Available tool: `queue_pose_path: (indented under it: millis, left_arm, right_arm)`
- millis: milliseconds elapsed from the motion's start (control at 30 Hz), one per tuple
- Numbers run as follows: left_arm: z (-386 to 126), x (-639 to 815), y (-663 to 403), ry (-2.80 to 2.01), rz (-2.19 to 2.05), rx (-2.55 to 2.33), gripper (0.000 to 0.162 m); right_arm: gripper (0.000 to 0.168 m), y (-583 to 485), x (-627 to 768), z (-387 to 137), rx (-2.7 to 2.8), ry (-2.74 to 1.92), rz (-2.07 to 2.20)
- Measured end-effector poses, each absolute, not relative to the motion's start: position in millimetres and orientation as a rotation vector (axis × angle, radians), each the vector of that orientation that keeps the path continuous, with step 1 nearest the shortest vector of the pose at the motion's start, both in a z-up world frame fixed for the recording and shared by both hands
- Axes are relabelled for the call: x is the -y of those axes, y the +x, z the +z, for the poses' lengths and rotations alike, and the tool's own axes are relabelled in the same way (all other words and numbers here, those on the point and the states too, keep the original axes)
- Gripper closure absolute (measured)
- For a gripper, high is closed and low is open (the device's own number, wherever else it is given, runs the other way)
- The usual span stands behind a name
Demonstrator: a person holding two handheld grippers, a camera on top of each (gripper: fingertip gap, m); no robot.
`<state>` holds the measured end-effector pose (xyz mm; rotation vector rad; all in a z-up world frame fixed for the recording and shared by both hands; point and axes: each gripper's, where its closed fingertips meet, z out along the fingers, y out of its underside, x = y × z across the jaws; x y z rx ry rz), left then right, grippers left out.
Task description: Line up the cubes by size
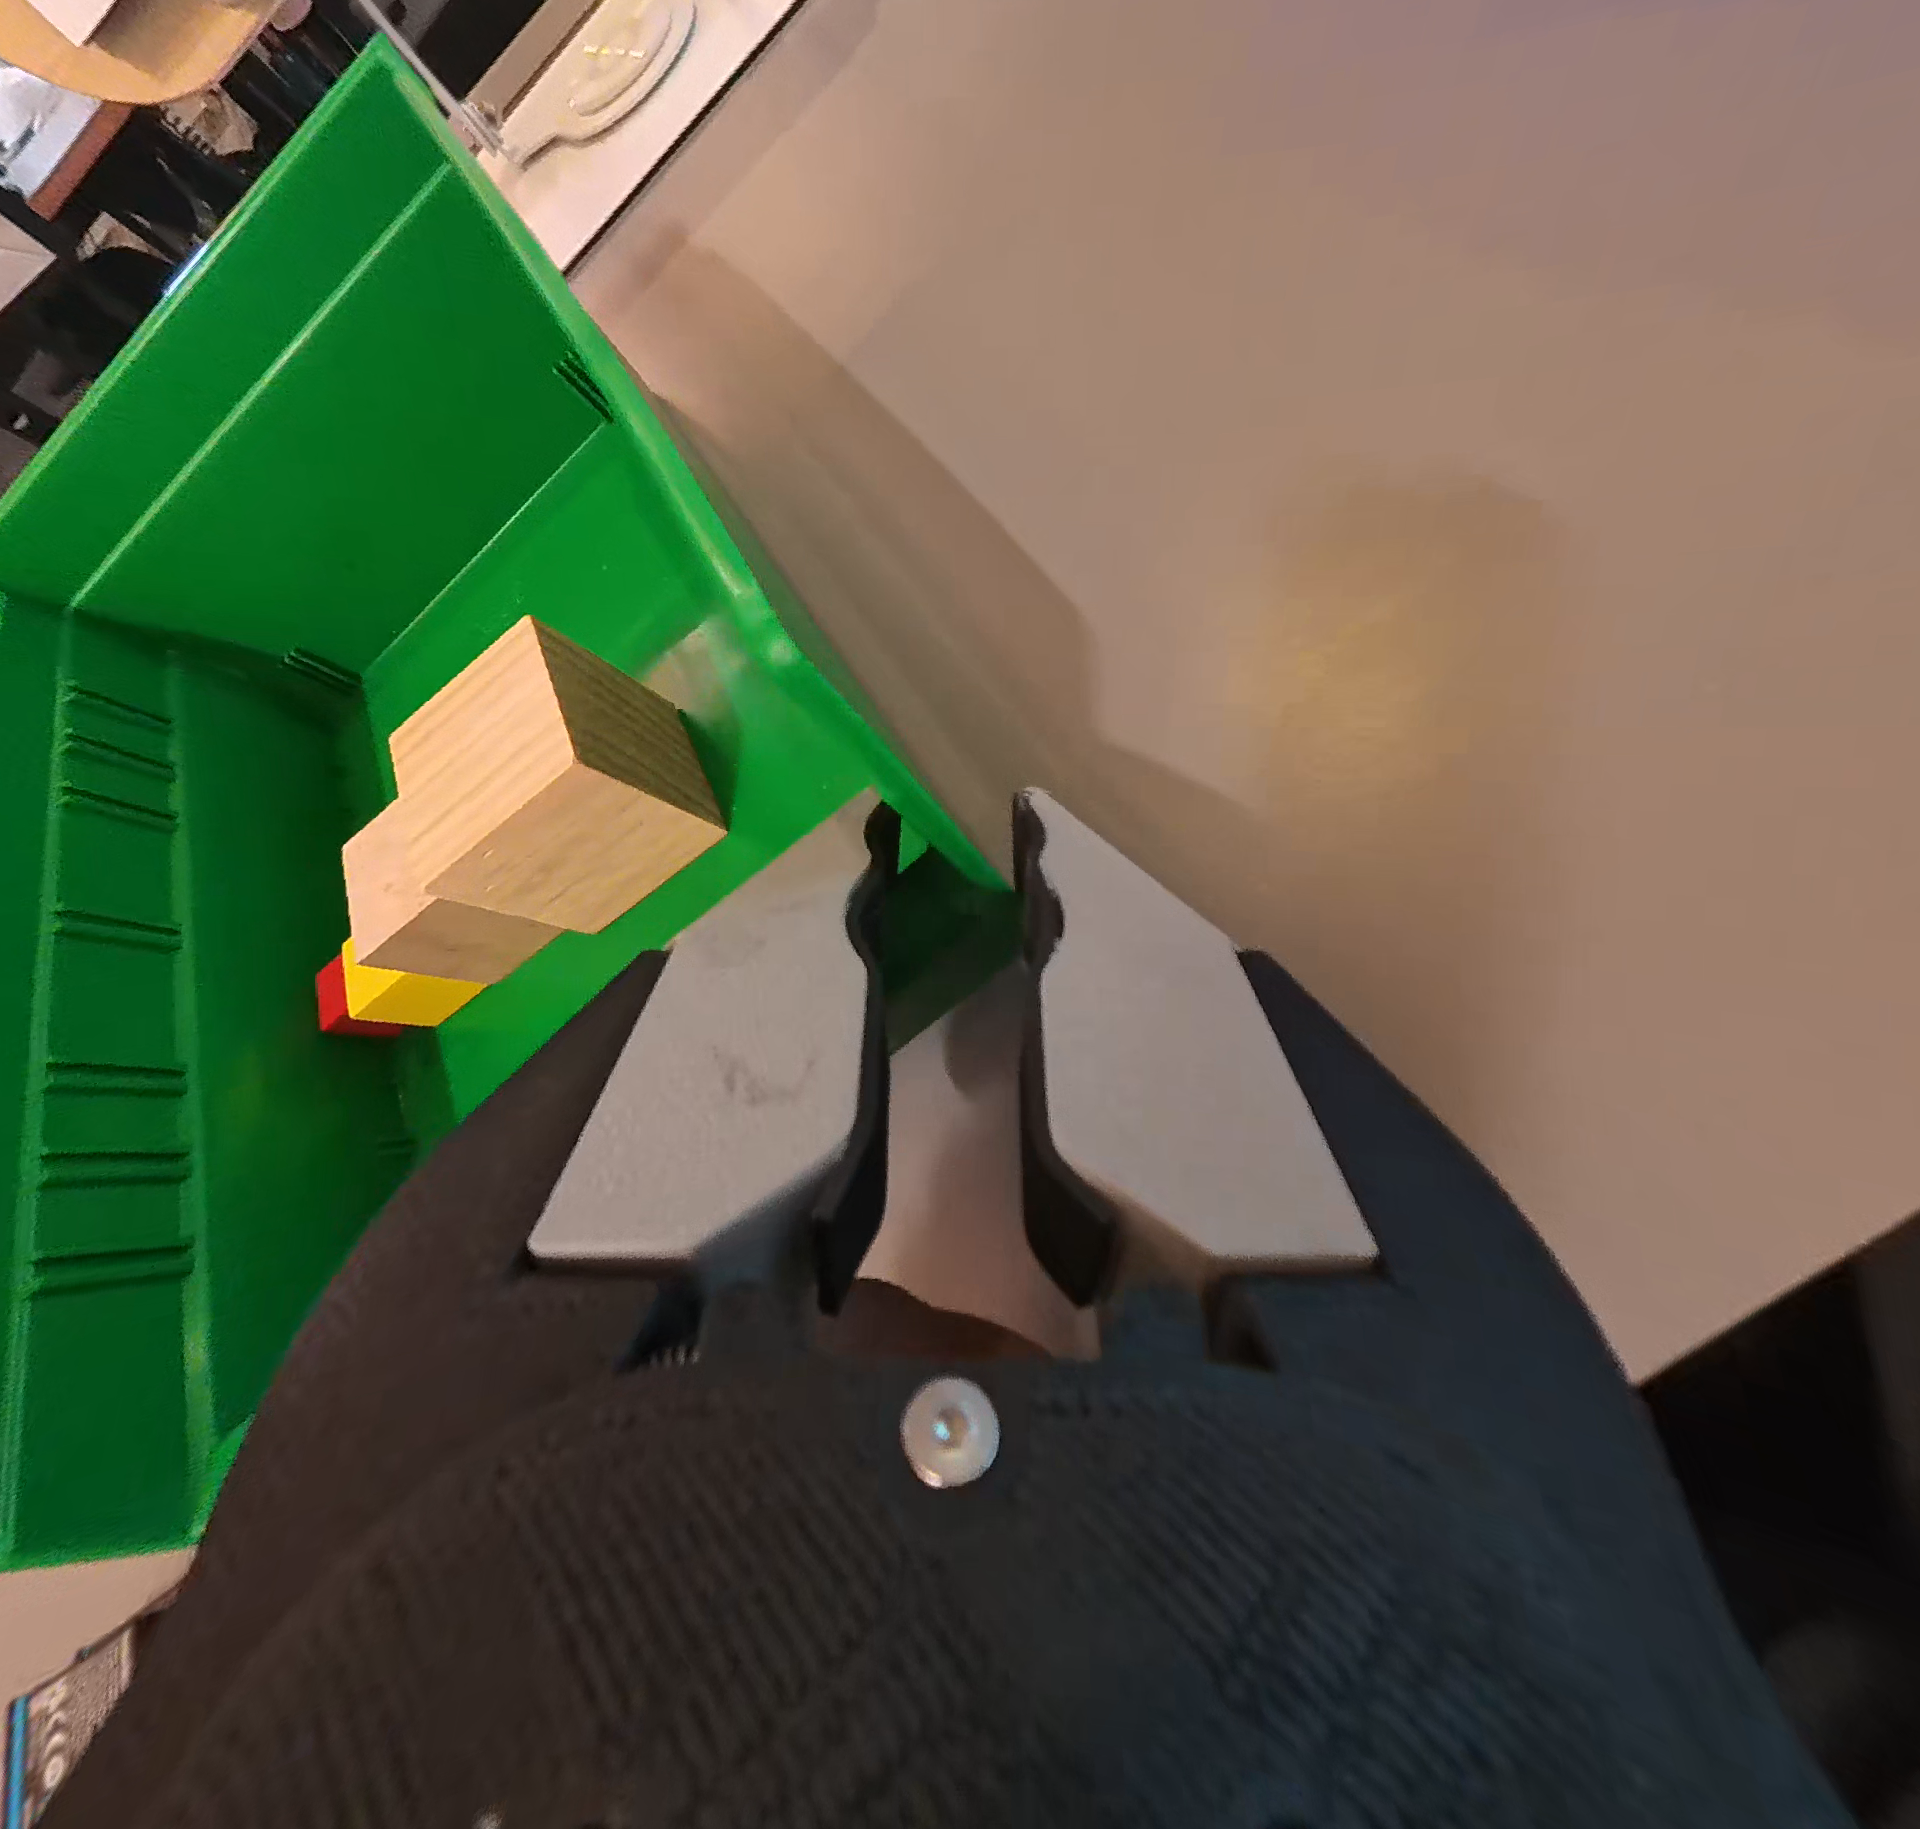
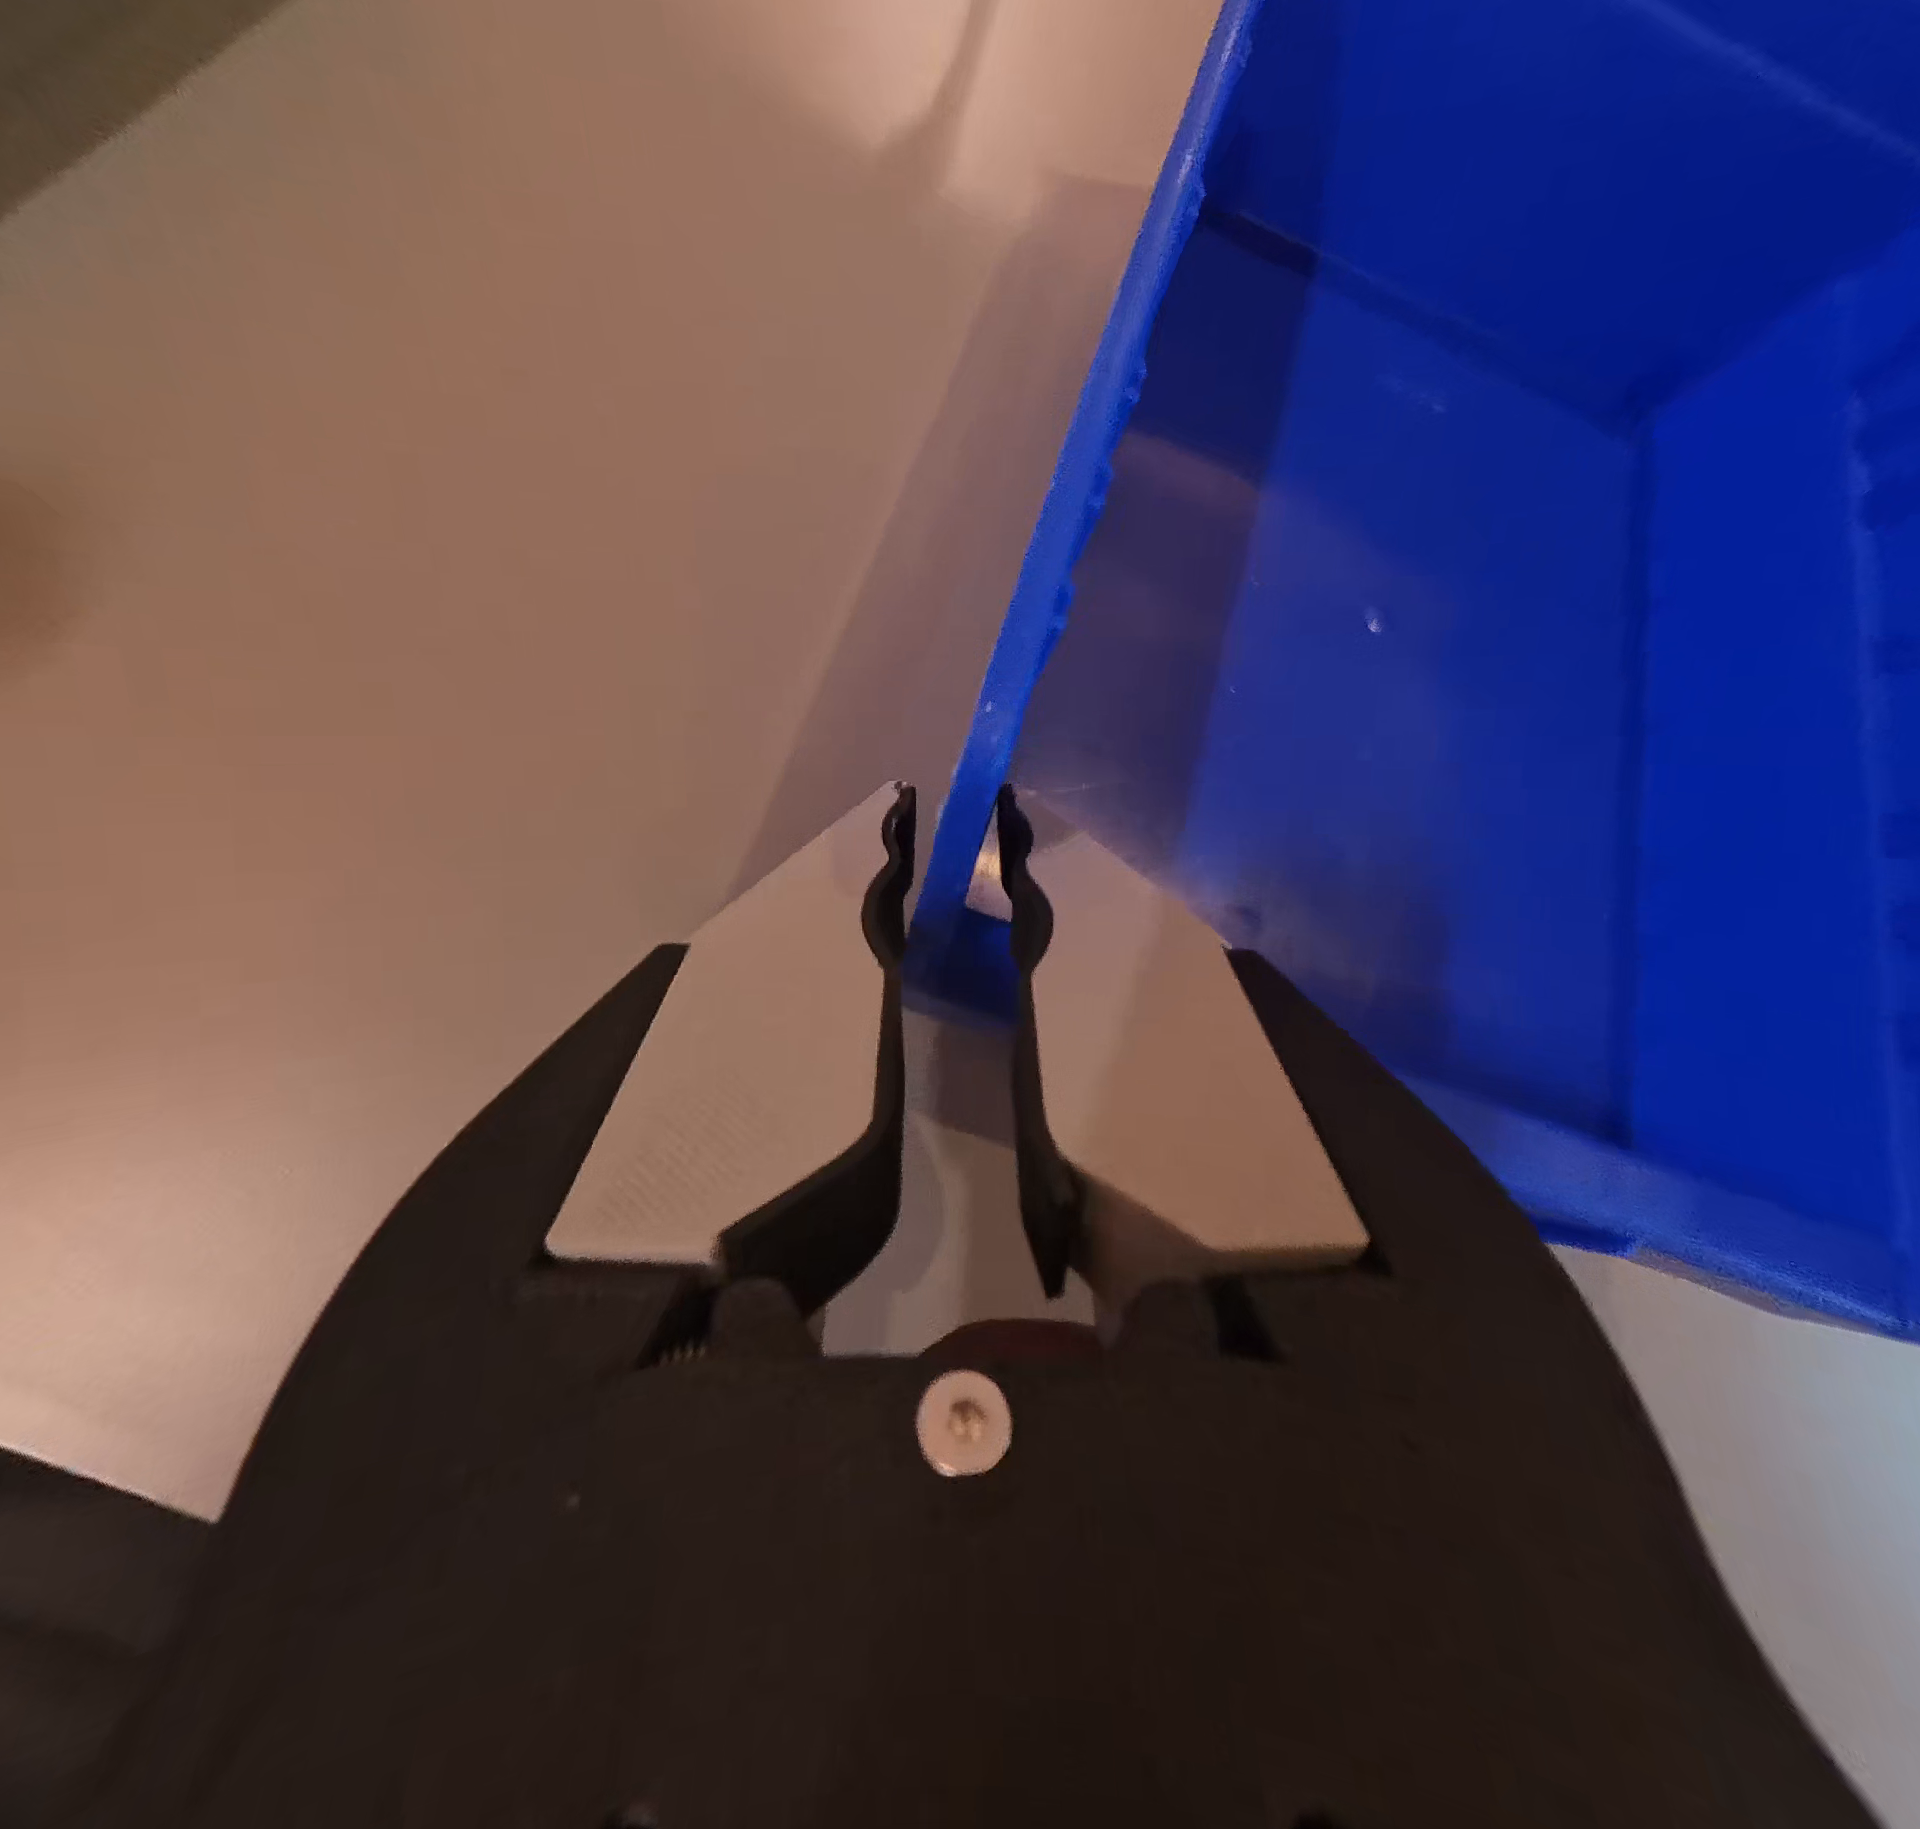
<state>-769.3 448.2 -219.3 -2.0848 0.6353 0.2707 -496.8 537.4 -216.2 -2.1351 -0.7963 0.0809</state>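
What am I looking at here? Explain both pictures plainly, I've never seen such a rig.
No robot here: a person holds a pair of hand-held tongs in each hand, and each carries a camera looking forward along its two black fingers.

The left camera shows the left tongs closed on the corner wall of a green bin. Inside the bin four cubes touch in a row: a large wooden cube, a smaller wooden cube, a yellow cube and a red cube, the smallest.

The right camera shows the right tongs closed on the wall of a blue bin, which looks empty where visible.

Both bins are beside a pale table.
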Motion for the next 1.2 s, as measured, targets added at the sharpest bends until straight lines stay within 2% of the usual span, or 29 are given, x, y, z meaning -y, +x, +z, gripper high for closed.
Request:
queue_pose_path:
  millis: [133, 267, 433, 667, 900, 1033, 1100, 1200]
  left_arm:
    - [-216.3, -443.2, -766.6, -2.049, 0.242, -0.599, 0.142]
    - [-195.1, -421.5, -752.6, -1.967, 0.054, -0.565, 0.126]
    - [-152.0, -388.4, -762.4, -1.841, -0.107, -0.452, 0.123]
    - [-117.6, -367.6, -786.7, -1.743, -0.122, -0.307, 0.125]
    - [-152.2, -362.5, -830.4, -1.851, 0.017, -0.359, 0.123]
    - [-167.8, -370.4, -845.7, -1.895, -0.003, -0.4, 0.123]
    - [-165.7, -377.8, -850.5, -1.906, -0.046, -0.394, 0.132]
    - [-154.8, -401.9, -858.2, -1.945, -0.069, -0.398, 0.162]
  right_arm:
    - [0.154, -500.5, -545.7, -210.9, 0.697, -2.152, 0.117]
    - [0.136, -503.9, -536.0, -189.7, 0.669, -2.087, 0.216]
    - [0.127, -507.4, -508.2, -150.9, 0.674, -1.944, 0.328]
    - [0.117, -555.8, -473.2, -133.8, 0.787, -1.835, 0.439]
    - [0.118, -585.5, -459.0, -130.2, 0.952, -1.673, 0.51]
    - [0.118, -612.2, -456.6, -144.9, 1.12, -1.66, 0.537]
    - [0.119, -633.2, -456.6, -147.2, 1.183, -1.634, 0.593]
    - [0.118, -666.5, -464.1, -151.8, 1.272, -1.614, 0.69]
